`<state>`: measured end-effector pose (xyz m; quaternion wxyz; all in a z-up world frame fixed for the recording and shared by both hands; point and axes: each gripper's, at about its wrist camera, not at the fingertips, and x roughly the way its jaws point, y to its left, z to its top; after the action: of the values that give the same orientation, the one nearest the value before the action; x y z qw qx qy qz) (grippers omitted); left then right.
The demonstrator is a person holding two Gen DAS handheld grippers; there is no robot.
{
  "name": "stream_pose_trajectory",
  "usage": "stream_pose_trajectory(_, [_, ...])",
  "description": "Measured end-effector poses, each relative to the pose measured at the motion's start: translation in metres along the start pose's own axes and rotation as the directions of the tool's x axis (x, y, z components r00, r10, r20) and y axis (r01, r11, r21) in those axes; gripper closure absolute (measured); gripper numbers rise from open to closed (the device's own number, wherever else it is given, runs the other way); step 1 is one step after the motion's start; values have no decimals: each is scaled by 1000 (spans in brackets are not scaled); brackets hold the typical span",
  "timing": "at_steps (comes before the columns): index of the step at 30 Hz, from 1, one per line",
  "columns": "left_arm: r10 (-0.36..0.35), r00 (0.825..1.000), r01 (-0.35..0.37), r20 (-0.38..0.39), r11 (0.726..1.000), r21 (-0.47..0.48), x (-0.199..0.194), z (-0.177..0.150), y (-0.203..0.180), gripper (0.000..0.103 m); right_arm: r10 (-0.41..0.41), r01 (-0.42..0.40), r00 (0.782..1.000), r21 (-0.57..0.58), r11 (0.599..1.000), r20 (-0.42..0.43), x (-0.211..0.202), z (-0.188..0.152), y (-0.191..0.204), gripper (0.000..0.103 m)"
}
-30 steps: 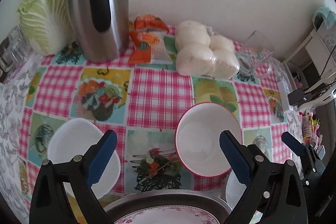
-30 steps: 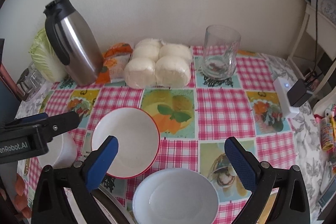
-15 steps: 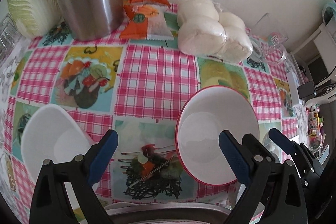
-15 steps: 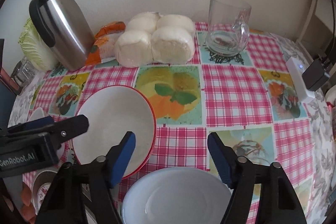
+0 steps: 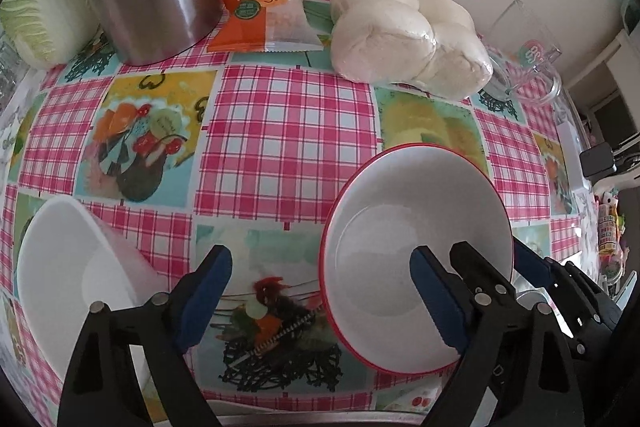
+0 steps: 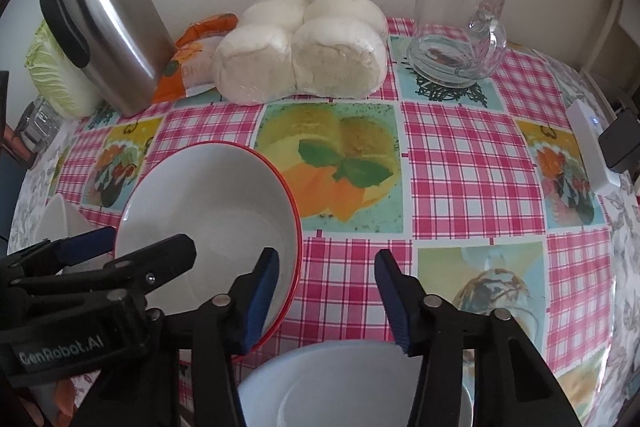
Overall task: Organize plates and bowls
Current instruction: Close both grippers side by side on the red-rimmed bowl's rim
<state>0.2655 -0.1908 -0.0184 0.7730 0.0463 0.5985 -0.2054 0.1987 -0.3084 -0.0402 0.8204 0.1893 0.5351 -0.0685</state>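
Observation:
A white bowl with a red rim point(image 5: 416, 227) point(image 6: 208, 203) sits on the checked tablecloth. My left gripper point(image 5: 320, 291) is open, its right finger inside the bowl and its left finger outside, straddling the bowl's left wall. My right gripper point(image 6: 326, 291) is open but narrower, straddling the bowl's right rim, left finger inside. A plain white bowl point(image 5: 72, 275) point(image 6: 60, 223) stands to the left. A pale blue plate point(image 6: 352, 387) lies just under my right gripper.
A steel thermos point(image 6: 108, 39), cabbage point(image 6: 56, 75), orange snack packet point(image 5: 264, 15), bagged white buns point(image 6: 304, 47) and glass mug point(image 6: 456, 31) line the back wall. A white device point(image 6: 592, 147) lies at the right edge. A metal tray rim point(image 5: 320, 417) is at the front.
Both grippers have moved forward and down onto the red-rimmed bowl. My right gripper's jaws have narrowed from wide open. The bowl has not visibly moved.

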Motion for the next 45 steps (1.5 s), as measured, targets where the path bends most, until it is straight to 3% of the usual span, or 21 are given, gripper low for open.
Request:
stream_pose_trajectory(5, [13,1000,-13,6,1000,13,3,2,-4,25,4,-4,1000,-19,1000,-5,5,0,5,62])
stream_pose_trajectory(8, [27,1000,-28,12,999,32,4,3,-7,37,7,-7,1000,-21,1000,-7,7,0,9,66])
stream_pose_trajectory(16, [-30,999,30,-22,1000,4,17,3,-5,53,-4,4,1000,-59,998,-7,11,-2,15,77])
stream_pose_trajectory(22, [-32,998,32,-56,999,2,24,0,-2,70,-3,2,1000,-55,998,-14,15,0,14,86])
stream_pose_trajectory(27, [-68,997,68,-38,998,4,21,-2,-4,92,10,-10,1000,-44,999,-12,14,1,14,92])
stream_pose_trajectory(35, [-84,996,84,18,996,14,-2,0,-3,92,34,-34,999,-8,999,33,-2,2,10,92])
stream_pose_trajectory(45, [-68,989,63,128,997,37,-66,-9,-7,92,35,-34,994,-16,999,103,-47,8,17,93])
